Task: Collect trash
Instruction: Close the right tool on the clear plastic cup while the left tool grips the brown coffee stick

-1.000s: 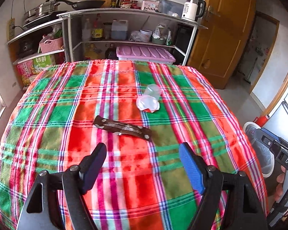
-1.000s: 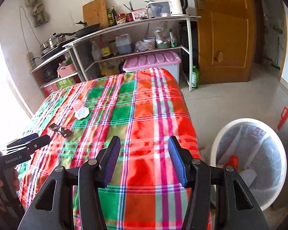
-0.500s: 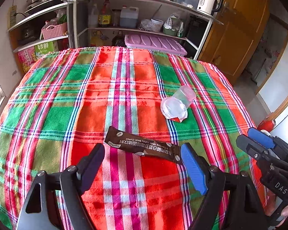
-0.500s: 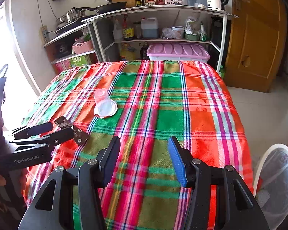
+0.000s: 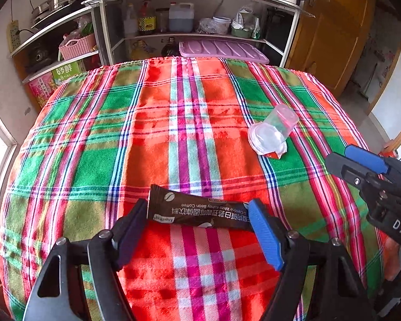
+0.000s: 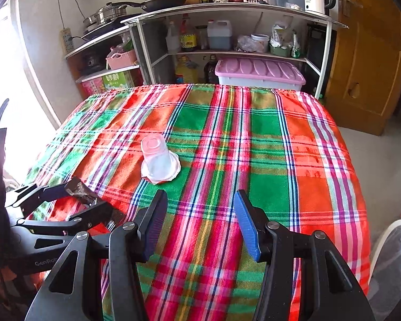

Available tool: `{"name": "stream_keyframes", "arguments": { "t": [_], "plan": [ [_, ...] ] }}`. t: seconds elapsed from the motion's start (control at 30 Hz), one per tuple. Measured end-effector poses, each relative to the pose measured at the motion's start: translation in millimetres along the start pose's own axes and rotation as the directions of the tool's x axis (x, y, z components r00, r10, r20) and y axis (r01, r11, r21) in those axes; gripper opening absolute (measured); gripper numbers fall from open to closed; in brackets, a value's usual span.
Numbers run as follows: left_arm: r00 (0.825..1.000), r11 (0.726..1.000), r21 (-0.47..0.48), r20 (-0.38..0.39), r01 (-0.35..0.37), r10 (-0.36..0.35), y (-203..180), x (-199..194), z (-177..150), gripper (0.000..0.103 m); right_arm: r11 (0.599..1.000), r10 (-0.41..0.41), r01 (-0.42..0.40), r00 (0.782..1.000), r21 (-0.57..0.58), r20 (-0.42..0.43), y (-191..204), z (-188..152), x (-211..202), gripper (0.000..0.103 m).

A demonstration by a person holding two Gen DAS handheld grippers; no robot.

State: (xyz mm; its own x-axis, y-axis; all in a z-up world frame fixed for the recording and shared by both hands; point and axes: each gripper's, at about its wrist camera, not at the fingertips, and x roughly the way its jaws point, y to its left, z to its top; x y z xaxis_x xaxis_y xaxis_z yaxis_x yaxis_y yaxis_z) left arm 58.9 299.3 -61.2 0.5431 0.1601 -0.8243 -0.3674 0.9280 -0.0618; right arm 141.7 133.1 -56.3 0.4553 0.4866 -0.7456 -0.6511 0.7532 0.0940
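Note:
A dark brown coffee wrapper (image 5: pixel 197 211) lies flat on the plaid tablecloth (image 5: pixel 157 123). My left gripper (image 5: pixel 197 214) is open, its two fingers standing at either end of the wrapper. A clear plastic cup (image 5: pixel 274 131) lies on its side further right, with a peeled lid at its mouth. In the right wrist view the cup (image 6: pixel 159 161) lies ahead and left of my open, empty right gripper (image 6: pixel 200 214). The wrapper (image 6: pixel 80 191) shows there between the left gripper's fingers. The right gripper also shows at the right of the left wrist view (image 5: pixel 361 165).
A white bin with a clear liner (image 6: pixel 393 262) stands on the floor right of the table. Metal shelves (image 6: pixel 227 21) with bottles, pans and a kettle stand behind the table, a pink-lidded box (image 6: pixel 259 72) below. A wooden door (image 6: pixel 369 53) is at the right.
My left gripper moved forward and down until its open fingers flank the wrapper. My right gripper swung left from the bin side toward the cup.

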Motion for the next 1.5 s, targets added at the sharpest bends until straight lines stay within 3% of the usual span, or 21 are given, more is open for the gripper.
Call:
{"name": "stream_keyframes", "arguments": {
  "t": [0.13,0.27,0.33,0.4,0.47,0.73,0.87,1.1,1.2,1.5],
  "plan": [
    [1.000,1.000,0.001,-0.004,0.004,-0.004,10.4,-6.0,-5.9,0.074,1.000,0.012,-0.012,1.000,-0.011,-0.003,5.7,2.9,5.7,0.053],
    [1.000,1.000,-0.006,0.008,0.019,-0.019,17.7,-9.9,-10.9,0.063,0.999,0.032,-0.032,0.999,-0.022,0.000,13.1,6.5,10.0,0.053],
    [0.999,0.998,-0.044,0.015,0.039,-0.038,22.0,-10.1,-9.0,0.063,0.999,0.033,-0.033,0.999,-0.026,-0.003,16.5,7.7,13.6,0.053],
    [0.998,0.994,-0.089,0.026,0.064,-0.061,25.5,-9.7,-6.9,0.066,0.999,0.033,-0.033,0.999,-0.029,-0.006,19.5,8.1,15.8,0.053],
    [0.996,0.992,-0.094,0.035,0.085,-0.082,25.7,-7.1,-6.1,0.077,0.999,0.035,-0.035,0.999,-0.031,0.000,21.3,7.9,14.4,0.053],
    [0.999,0.992,-0.123,0.032,0.038,-0.034,23.7,5.5,11.8,0.078,0.999,0.029,-0.029,1.000,-0.015,0.010,17.0,12.3,15.4,0.053],
    [0.998,0.998,-0.046,0.041,-0.051,0.053,19.4,10.9,13.0,0.066,0.999,0.041,-0.041,0.999,-0.017,0.011,18.3,15.9,19.5,0.053],
    [0.997,0.997,-0.052,0.052,-0.060,0.063,31.6,7.6,10.6,0.034,0.996,0.072,-0.071,0.997,-0.055,0.017,32.5,21.2,28.3,0.053],
    [0.997,0.997,-0.062,0.058,-0.052,0.056,36.8,6.0,8.9,0.026,0.995,0.078,-0.077,0.997,-0.065,0.013,37.8,23.9,35.0,0.053],
    [0.997,0.997,-0.073,0.072,-0.003,0.009,45.7,2.3,4.4,0.021,0.994,0.089,-0.089,0.996,-0.065,-0.007,46.6,31.5,55.9,0.053]
  ]
}}
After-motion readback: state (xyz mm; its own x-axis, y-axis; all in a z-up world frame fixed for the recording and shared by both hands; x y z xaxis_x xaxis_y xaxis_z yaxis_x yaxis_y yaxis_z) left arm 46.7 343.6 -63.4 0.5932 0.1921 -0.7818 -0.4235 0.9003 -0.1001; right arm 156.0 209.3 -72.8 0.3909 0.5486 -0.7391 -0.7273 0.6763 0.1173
